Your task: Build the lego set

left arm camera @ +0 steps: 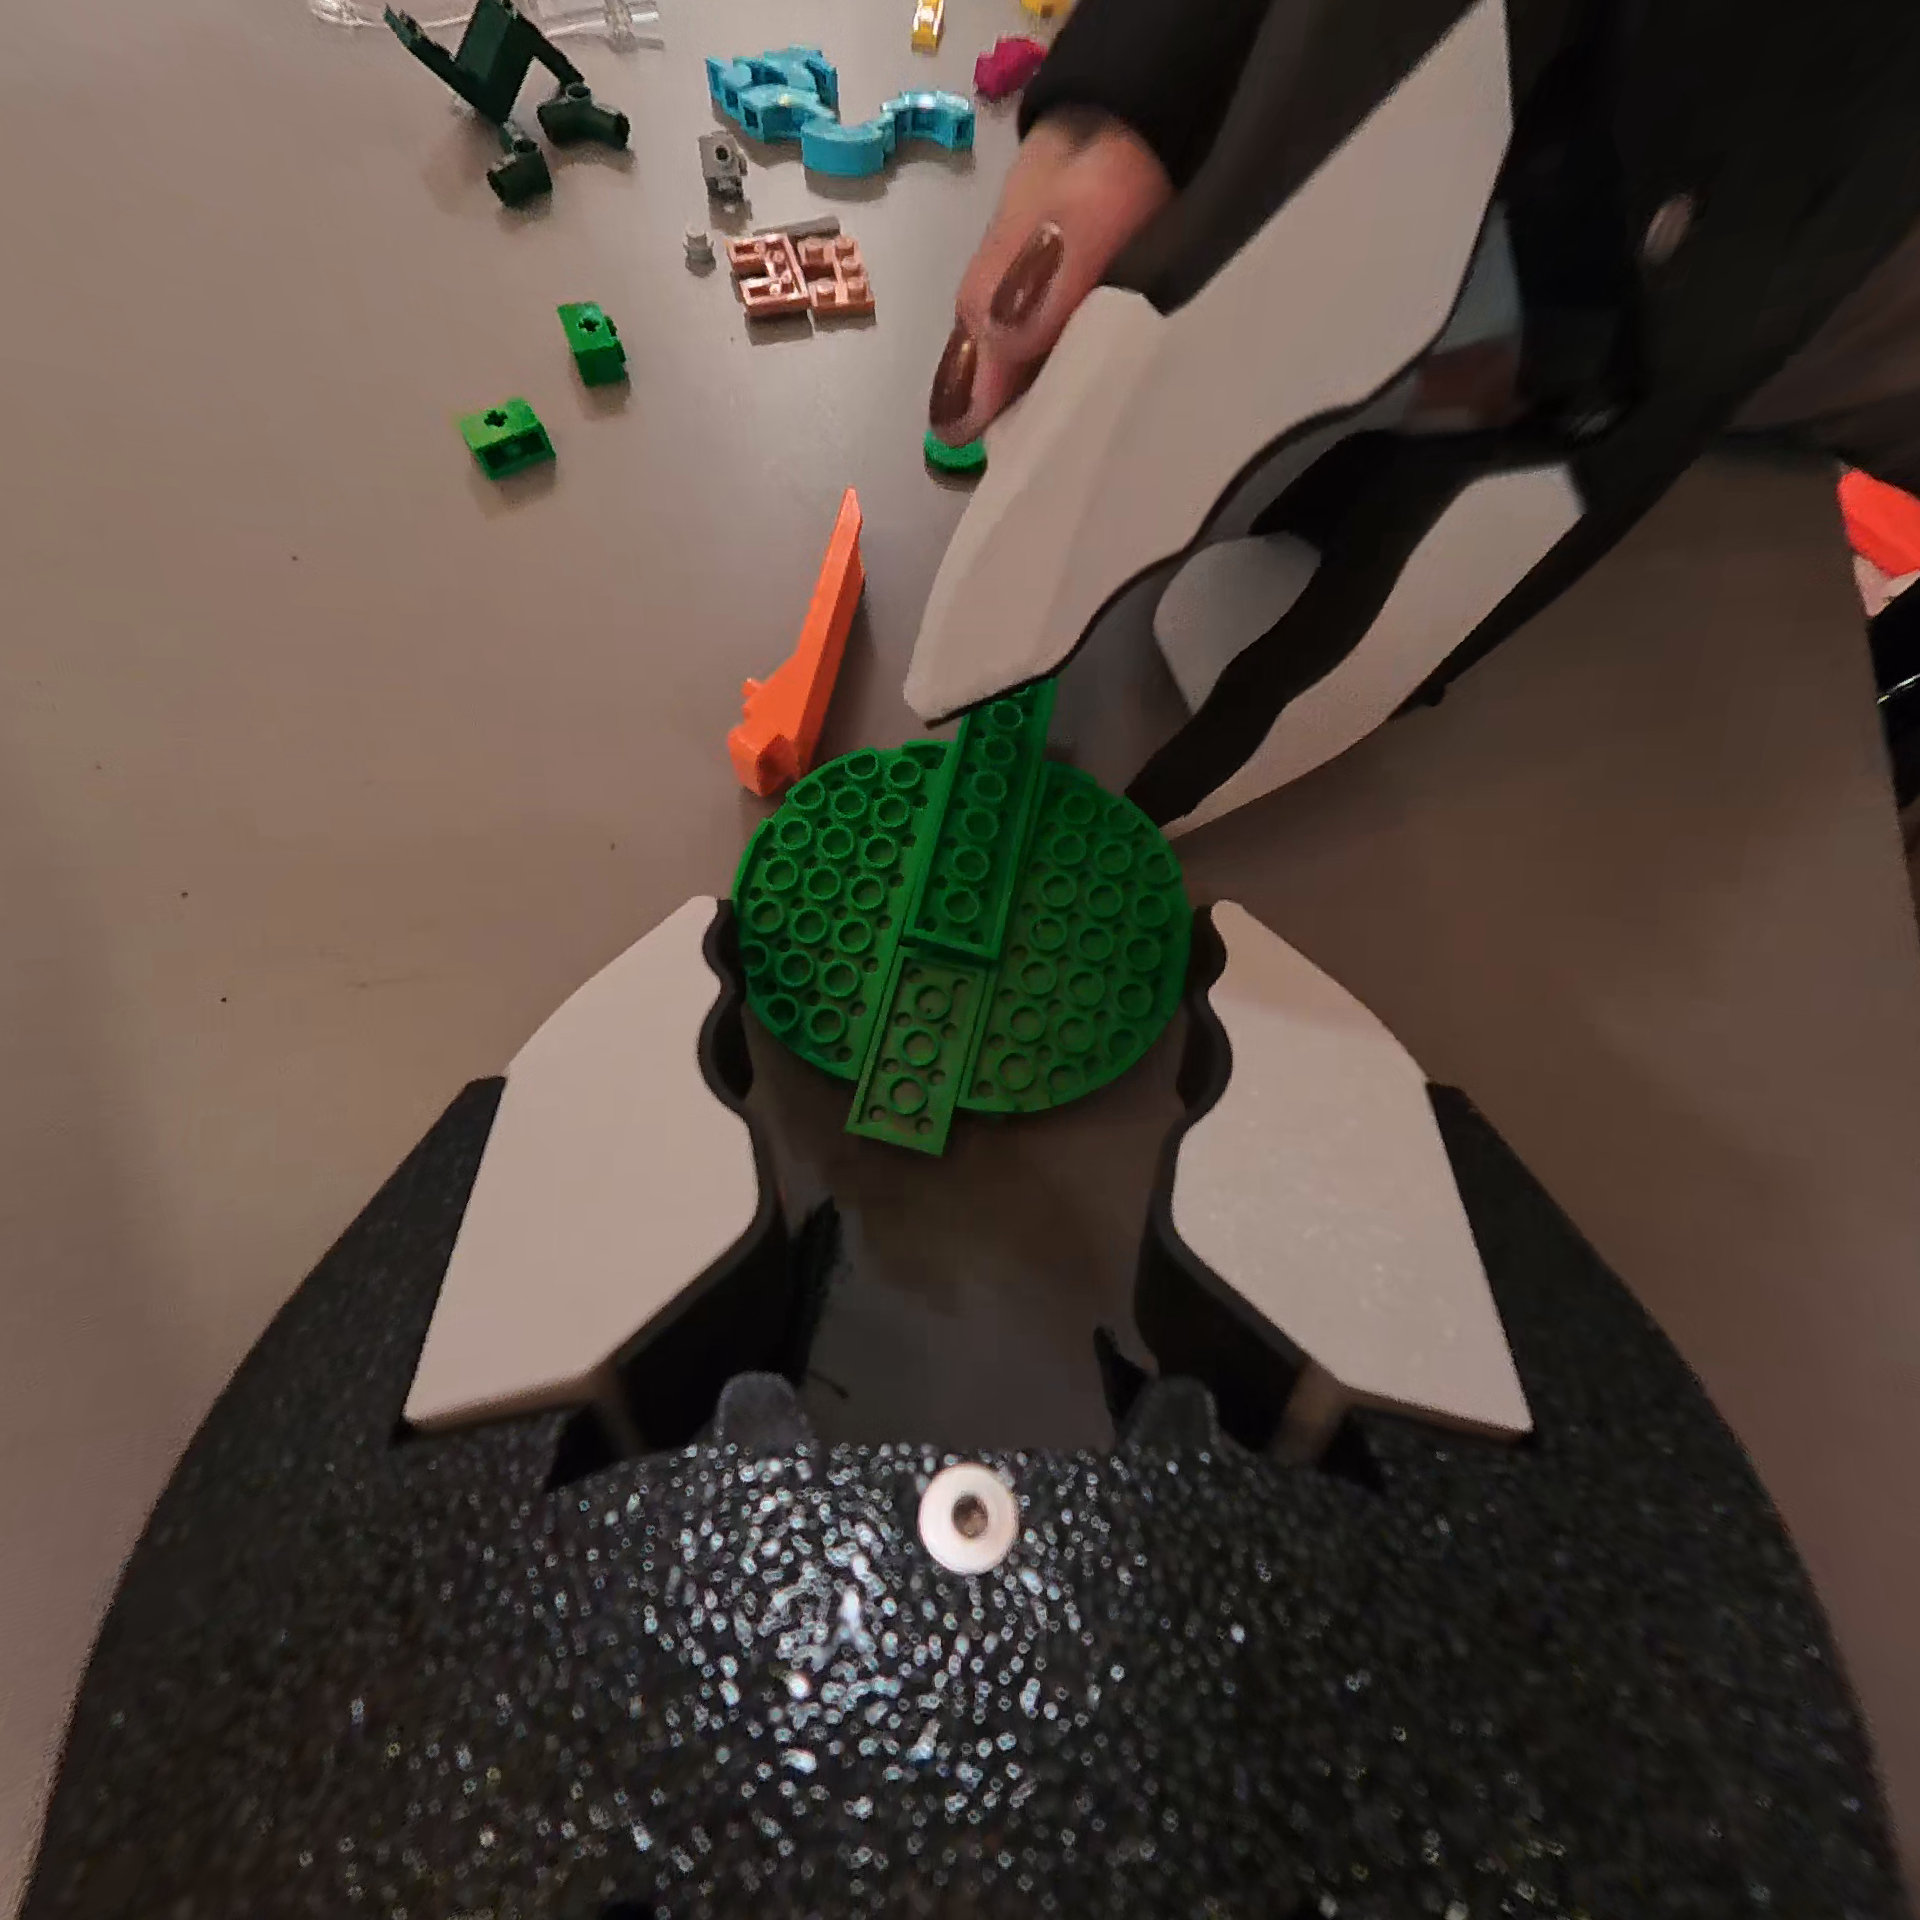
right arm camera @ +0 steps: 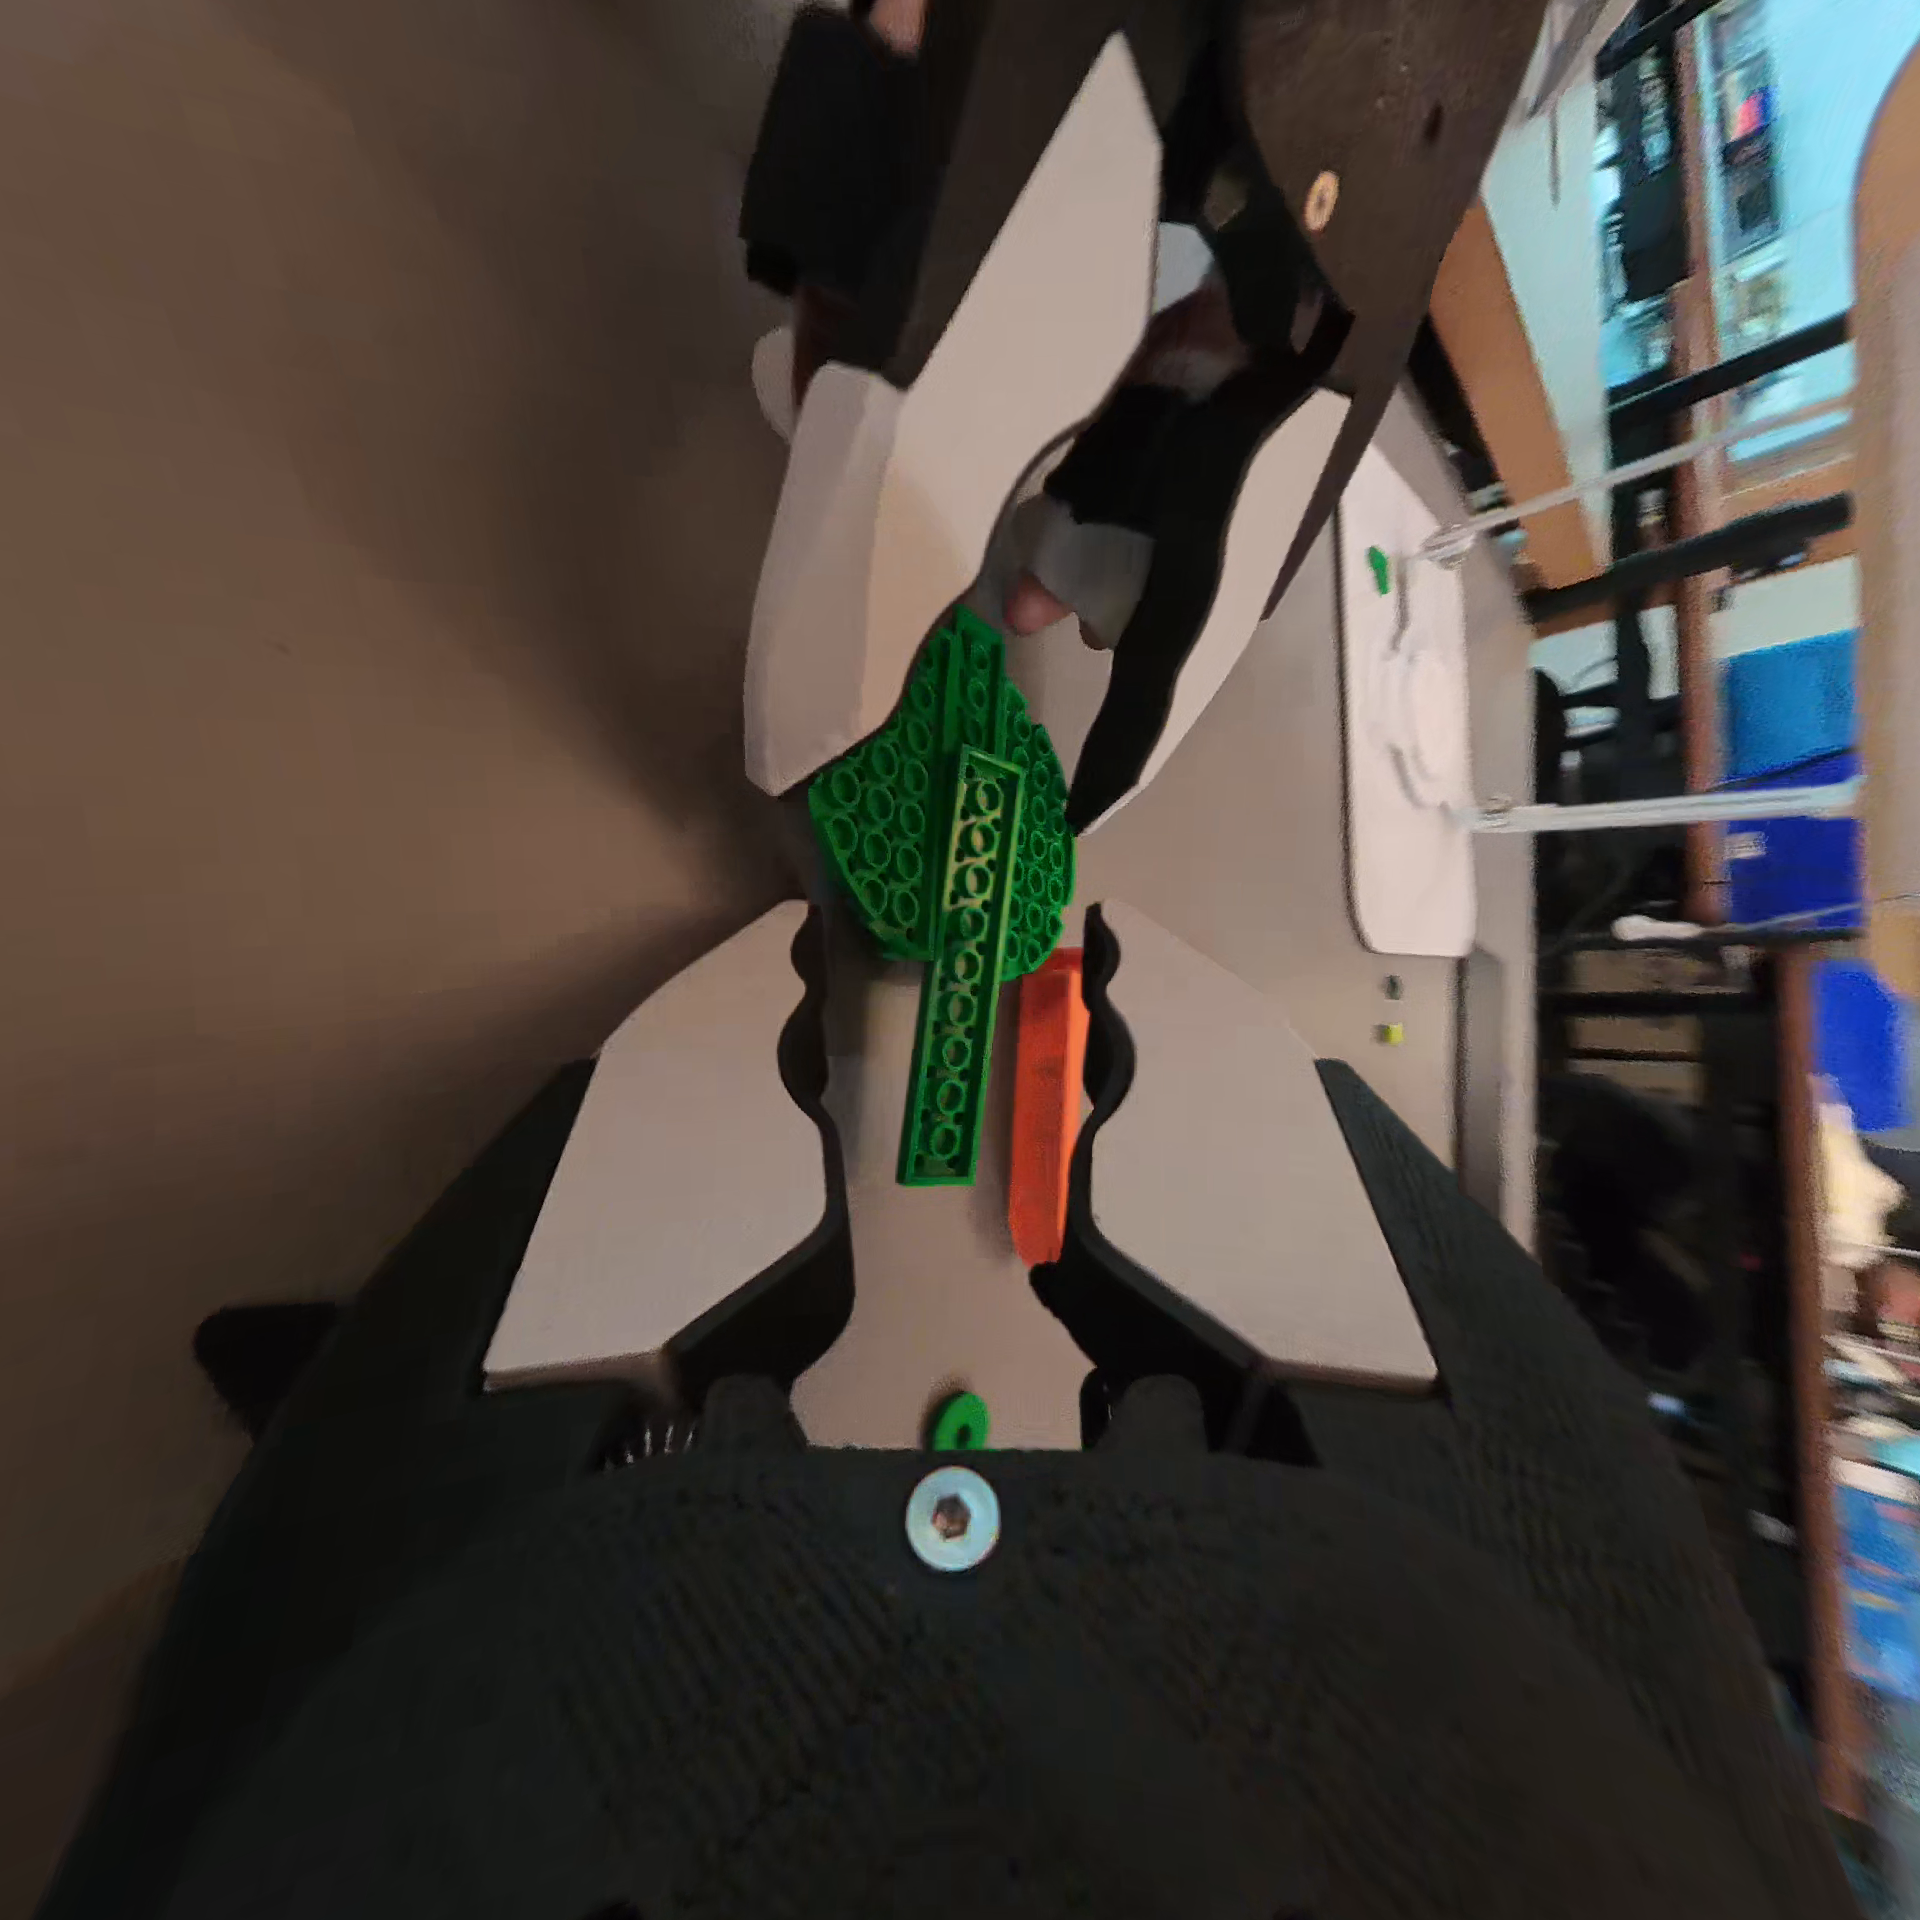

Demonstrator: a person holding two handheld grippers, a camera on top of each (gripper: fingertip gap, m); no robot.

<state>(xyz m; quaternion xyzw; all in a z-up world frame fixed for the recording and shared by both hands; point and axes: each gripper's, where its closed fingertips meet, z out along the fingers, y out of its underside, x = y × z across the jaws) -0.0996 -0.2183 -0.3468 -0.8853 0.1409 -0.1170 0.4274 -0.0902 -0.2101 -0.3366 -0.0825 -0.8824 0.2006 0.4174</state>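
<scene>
A green round plate [left arm camera: 821, 914] shows its underside between my left gripper's [left arm camera: 966, 914] fingertips, which touch its two edges; the gripper is shut on it. Two long green plates lie across it: one [left arm camera: 977, 831] sticks out at the far side, the other [left arm camera: 914, 1049] at the near side. My right gripper [left arm camera: 1039, 769] comes in from the upper right, open, its fingers on either side of the far long plate. In the right wrist view that long plate [right arm camera: 956, 1018] lies between my right gripper's [right arm camera: 945, 920] fingers and touches neither; the round plate [right arm camera: 883, 821] and left gripper [right arm camera: 925, 800] are beyond.
An orange wedge piece [left arm camera: 810, 644] lies just beyond the round plate. A small round green piece [left arm camera: 954, 452] lies under a hand's fingers [left arm camera: 997, 312]. Farther back are green bricks [left arm camera: 592, 338], copper pieces [left arm camera: 800, 275], turquoise curved pieces [left arm camera: 831, 109] and dark green parts [left arm camera: 499, 94]. A white tray [right arm camera: 1413, 727] sits near the table's edge.
</scene>
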